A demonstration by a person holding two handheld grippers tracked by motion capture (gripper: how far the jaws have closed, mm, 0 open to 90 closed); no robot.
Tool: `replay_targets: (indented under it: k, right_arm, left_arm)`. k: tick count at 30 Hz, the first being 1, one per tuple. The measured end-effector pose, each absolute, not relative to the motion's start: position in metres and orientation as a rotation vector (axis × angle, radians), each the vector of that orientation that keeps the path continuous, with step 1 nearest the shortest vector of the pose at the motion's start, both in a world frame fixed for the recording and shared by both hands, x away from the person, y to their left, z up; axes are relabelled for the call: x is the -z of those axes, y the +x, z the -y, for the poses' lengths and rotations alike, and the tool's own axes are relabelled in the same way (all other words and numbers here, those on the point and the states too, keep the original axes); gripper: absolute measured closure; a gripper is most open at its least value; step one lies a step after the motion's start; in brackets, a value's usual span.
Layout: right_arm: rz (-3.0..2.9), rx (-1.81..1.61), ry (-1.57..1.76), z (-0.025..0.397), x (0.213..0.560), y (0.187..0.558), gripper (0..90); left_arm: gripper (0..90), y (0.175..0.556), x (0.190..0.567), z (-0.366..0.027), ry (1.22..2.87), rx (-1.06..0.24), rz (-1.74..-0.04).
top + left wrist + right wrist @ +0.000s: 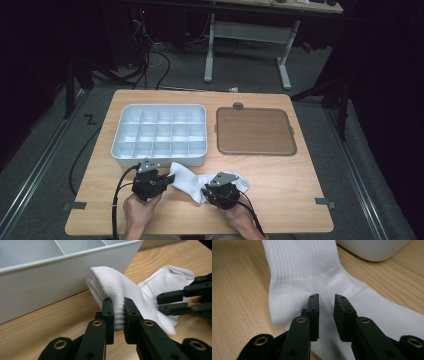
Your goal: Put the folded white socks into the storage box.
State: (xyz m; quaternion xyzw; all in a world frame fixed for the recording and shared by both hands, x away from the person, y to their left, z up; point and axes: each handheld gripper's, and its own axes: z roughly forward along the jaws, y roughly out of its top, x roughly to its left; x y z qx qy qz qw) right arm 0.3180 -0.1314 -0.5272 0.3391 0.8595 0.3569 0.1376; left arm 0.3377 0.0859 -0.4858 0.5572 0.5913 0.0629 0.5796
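White sock (117, 290) cuff pinched in left gripper (118, 315), toe hidden behind right gripper (218, 190)

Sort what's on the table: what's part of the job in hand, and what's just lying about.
In the job:
white sock
left gripper, shut on the sock's ribbed cuff
right gripper, jaws slightly apart over the sock's heel

Lying about:
white compartment tray, beside the sock
brown mat

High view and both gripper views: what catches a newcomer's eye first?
A white sock lies at the table's near edge, between two black grippers. The left gripper pinches its folded cuff; the right gripper hovers with jaws parted over its heel. Behind sit a white tray and, to its right, a brown mat.
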Motion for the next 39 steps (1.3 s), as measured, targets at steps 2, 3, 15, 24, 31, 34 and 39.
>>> replay_targets:
  k: [2,3,15,24,31,34,39]
  right_arm:
    - [-2.491,-1.029,0.986,0.129,0.527,0.318,75.2]
    - [-2.495,-1.028,0.968,0.128,0.527,0.319,75.2]
    - [-2.523,-1.015,0.937,0.113,0.526,0.32,75.5]
    - [-2.532,-1.006,0.913,0.103,0.525,0.32,75.7]
    - [-2.548,-1.032,0.905,0.092,0.526,0.322,75.7]
    - [-2.553,-1.034,0.9,0.088,0.526,0.322,75.1]
    - [-2.564,-1.073,0.924,0.087,0.527,0.324,70.6]
  left_arm:
    - [81.8,0.337,0.482,-0.087,1.3,-0.135,-1.375]
    - [81.8,0.337,0.48,-0.088,1.298,-0.13,-1.373]
    - [81.8,0.332,0.454,-0.082,1.319,-0.104,-1.306]
    - [81.8,0.33,0.445,-0.074,1.313,-0.044,-1.269]
    - [81.8,0.331,0.442,-0.065,1.311,-0.012,-1.256]
    - [81.8,0.331,0.443,-0.062,1.318,-0.002,-1.251]
    - [81.8,0.333,0.447,-0.056,1.327,0.018,-1.252]
